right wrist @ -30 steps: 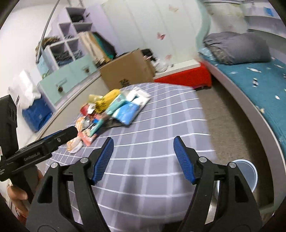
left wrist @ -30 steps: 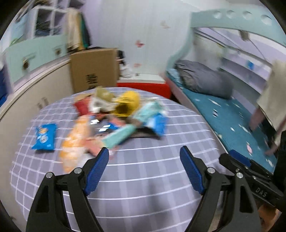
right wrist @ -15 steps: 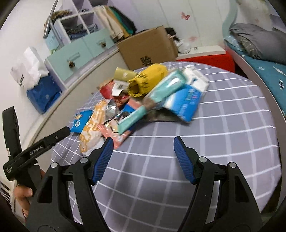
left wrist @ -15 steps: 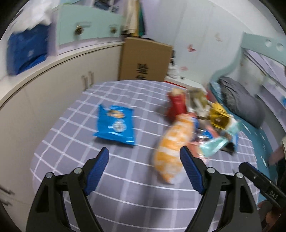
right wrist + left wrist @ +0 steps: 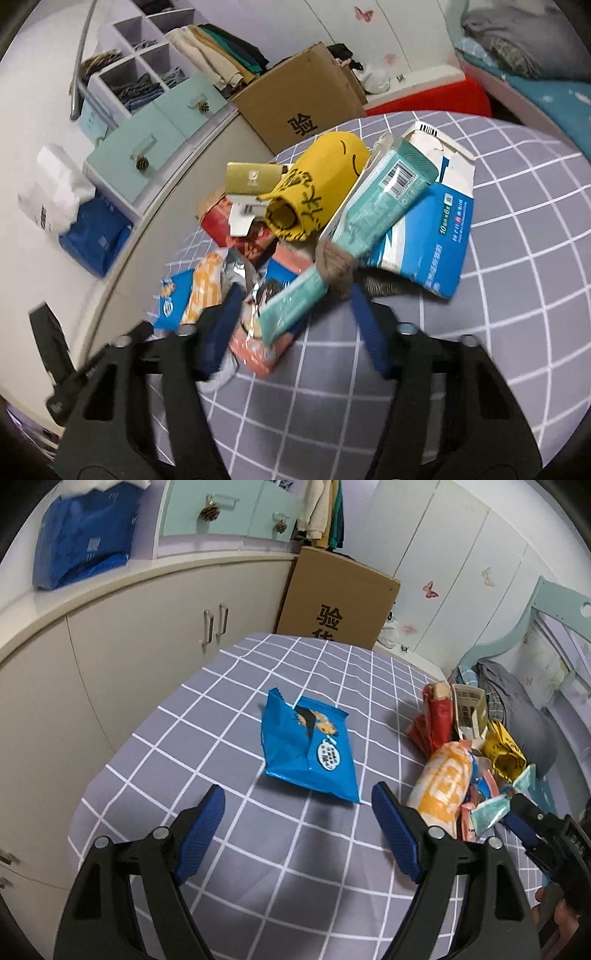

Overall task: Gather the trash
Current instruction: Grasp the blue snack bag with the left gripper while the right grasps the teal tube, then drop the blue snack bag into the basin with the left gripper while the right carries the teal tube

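A: What's different from a second ago?

B: Both grippers were well back from the litter then. The left gripper [image 5: 297, 808] has swung over to the blue snack bag [image 5: 307, 748], which sat far off at the left edge and now lies at the middle of its frame, just ahead of the tips. Its jaws stand wide, with nothing between them.

A: And the other one?

B: The right gripper [image 5: 291, 325] has come in on the trash pile [image 5: 321, 218], and its jaws have just been closing. A teal wrapper [image 5: 295, 299] and a pink packet [image 5: 258, 350] lie between them at lower centre, but the motion blur hides whether the pads press yet, so I'd call them narrowed, not gripping.

A: So the collecting is starting?

B: I'd judge both hands are lining up a first pick, with nothing lifted yet.

A: How does the trash look?

B: The blue bag is crinkled, torn open at its top, and lies alone on the grey checked bench [image 5: 207, 738]. The pile, at the right edge of the left view, is loose and overlapping: a yellow pouch [image 5: 317, 184], a blue-and-white carton [image 5: 432, 240], an orange bag [image 5: 443, 786].
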Demonstrator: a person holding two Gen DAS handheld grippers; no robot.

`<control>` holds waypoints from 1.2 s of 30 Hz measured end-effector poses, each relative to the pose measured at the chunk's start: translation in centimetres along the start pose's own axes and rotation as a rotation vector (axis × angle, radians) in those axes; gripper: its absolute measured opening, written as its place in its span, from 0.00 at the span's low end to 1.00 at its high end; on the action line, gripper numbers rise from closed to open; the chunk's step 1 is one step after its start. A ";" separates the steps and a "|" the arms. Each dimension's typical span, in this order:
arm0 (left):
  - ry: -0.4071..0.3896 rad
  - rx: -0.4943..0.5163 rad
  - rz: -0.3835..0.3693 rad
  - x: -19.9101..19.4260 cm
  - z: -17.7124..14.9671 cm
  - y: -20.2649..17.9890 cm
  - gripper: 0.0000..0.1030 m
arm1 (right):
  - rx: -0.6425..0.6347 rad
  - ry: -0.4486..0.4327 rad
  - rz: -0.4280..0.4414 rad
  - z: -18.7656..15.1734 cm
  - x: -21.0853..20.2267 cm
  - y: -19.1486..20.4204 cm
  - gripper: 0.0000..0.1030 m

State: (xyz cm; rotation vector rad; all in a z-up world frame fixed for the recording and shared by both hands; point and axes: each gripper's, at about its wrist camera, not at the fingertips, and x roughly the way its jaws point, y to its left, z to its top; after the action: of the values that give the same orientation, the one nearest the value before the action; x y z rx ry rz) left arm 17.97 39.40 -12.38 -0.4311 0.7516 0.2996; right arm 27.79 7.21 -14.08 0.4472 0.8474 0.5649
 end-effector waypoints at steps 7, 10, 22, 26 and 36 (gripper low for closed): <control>0.030 -0.043 -0.027 1.5 0.4 0.5 0.77 | 0.047 -0.016 0.008 0.6 0.8 -1.4 0.29; 0.035 -0.051 -0.023 2.1 0.7 0.2 0.77 | 0.040 -0.025 0.019 0.6 0.6 -1.7 0.25; -0.023 -0.032 0.006 1.0 0.8 -1.1 0.07 | -0.017 -0.074 0.055 0.3 -1.6 -1.0 0.17; -0.112 0.010 0.011 -2.4 0.6 -3.1 0.03 | -0.019 -0.090 0.082 0.3 -3.2 -0.8 0.16; -0.215 0.141 -0.093 -9.4 -0.8 -10.9 0.03 | 0.015 -0.156 0.153 -0.5 -9.8 -2.8 0.16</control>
State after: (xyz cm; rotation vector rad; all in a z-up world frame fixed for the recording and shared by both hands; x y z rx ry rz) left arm 15.45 28.48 -3.25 -0.2941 0.5365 0.2005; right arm 22.97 -0.96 -10.39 0.5660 0.6720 0.6561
